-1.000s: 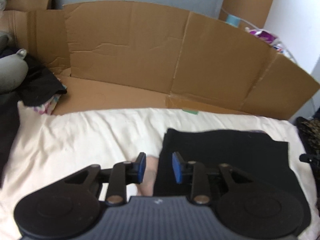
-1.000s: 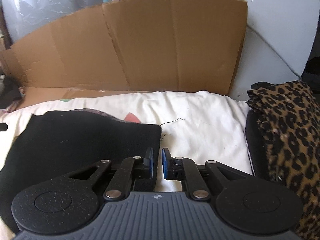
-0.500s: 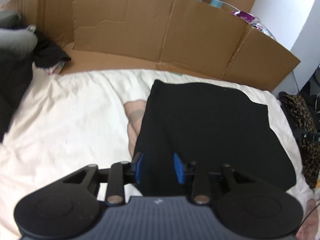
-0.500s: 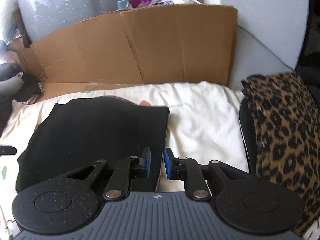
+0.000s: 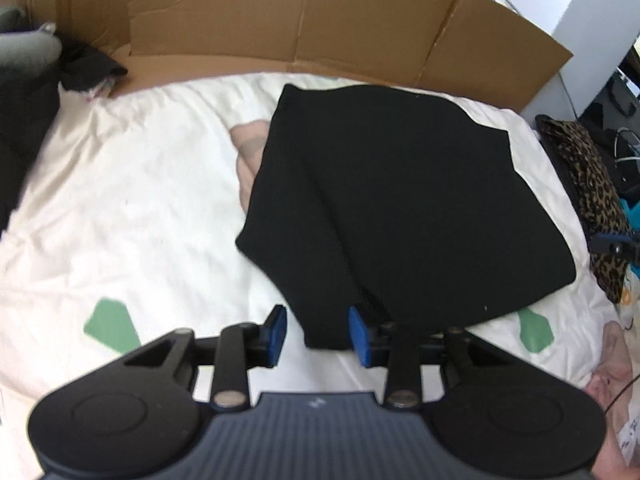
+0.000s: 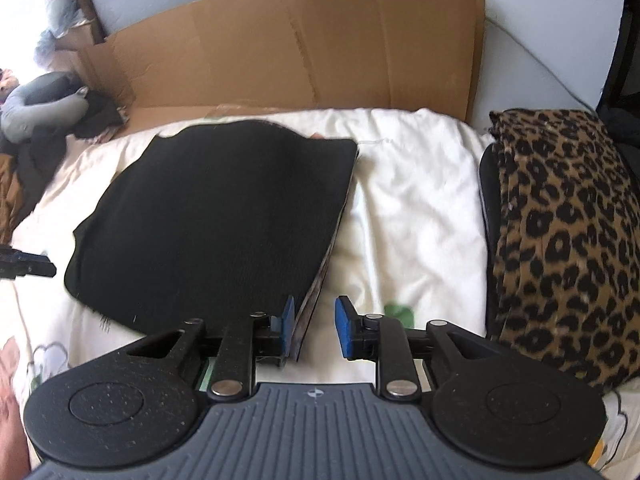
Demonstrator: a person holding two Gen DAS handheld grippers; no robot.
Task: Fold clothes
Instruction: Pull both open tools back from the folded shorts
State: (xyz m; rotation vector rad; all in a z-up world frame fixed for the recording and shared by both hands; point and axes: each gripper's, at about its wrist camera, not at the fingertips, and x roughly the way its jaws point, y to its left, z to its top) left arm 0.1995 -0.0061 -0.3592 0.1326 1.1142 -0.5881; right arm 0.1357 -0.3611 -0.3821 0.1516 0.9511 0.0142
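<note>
Black cloth [image 5: 400,200], folded, flat on the white bed sheet [image 5: 120,200], in front of the brown cardboard wall [image 5: 280,20]. Left gripper [image 5: 317,330] at the near corner of the cloth, blue pads a little apart, corner lying between them, not pinched. Right gripper [image 6: 316,328] at the right edge of the cloth, jaws just opened wider, left pad beside the edge, nothing squeezed. Spotted leopard cloth [image 6: 560,240] off to the right.
</note>
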